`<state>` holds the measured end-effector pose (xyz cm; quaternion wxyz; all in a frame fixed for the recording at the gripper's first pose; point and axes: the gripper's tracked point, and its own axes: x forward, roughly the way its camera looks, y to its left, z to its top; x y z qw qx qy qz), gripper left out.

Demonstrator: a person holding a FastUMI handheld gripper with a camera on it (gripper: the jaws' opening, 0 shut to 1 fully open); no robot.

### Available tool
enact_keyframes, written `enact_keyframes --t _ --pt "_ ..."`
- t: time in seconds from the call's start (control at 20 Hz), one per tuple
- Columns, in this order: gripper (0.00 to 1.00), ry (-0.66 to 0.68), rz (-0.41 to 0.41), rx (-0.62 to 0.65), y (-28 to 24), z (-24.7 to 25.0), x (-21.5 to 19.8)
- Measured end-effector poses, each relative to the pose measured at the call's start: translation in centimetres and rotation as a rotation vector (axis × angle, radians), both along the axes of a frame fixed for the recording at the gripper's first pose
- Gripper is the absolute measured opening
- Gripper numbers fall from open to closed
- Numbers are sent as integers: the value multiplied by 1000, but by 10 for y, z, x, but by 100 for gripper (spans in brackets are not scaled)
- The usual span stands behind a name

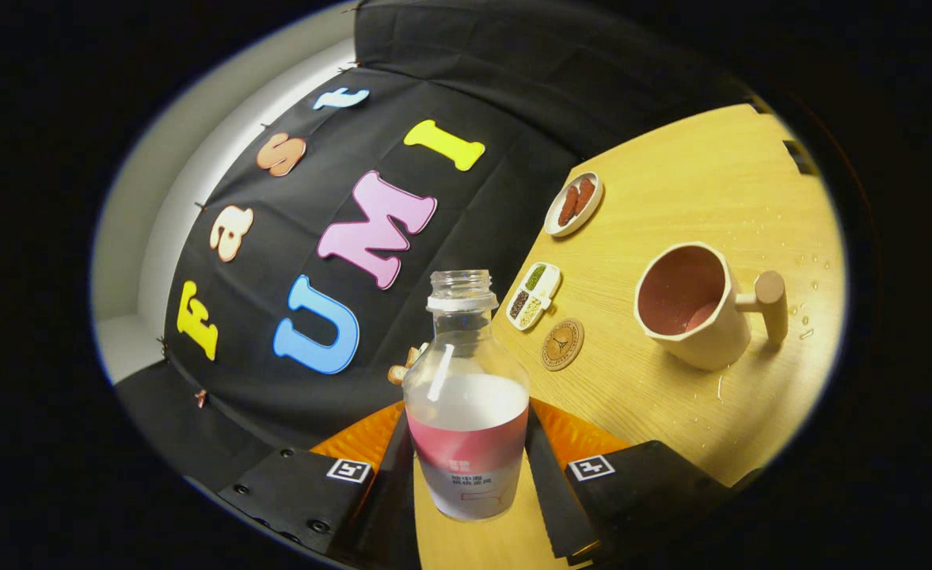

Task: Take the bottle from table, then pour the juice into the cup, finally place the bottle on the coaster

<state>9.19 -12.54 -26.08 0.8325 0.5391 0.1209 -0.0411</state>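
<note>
1. I have the gripper point(469, 463) closed around the bottle point(466, 404), one finger on each side of its labelled lower body, so both seem to press on it.
2. The bottle is uncapped, clear plastic by the look of it, with a pale liquid filling its lower part. I judge it light but squashy and smooth-walled, so the labelled band low on the body is the sensible hold; a hard squeeze could push liquid up the neck.
3. Just right of the bottle, on the table point(711, 158), lies the round coaster point(563, 344), with a small divided dish point(534, 295) behind it and a plate point(574, 203) farther off.
4. Farther right stands the cup point(691, 305), its side handle pointing right. Droplets glint on the wood near it, so the surface may be slippery.
</note>
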Motion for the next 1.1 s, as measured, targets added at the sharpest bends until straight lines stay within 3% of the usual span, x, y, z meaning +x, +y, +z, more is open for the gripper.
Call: enact_keyframes --t 0.6,0.85,1.1 --pt "74 28 -198 357 -38 -20 0" --pt "74 33 -222 448 -46 -24 -4" --pt "74 64 -194 501 -39 -30 -3"
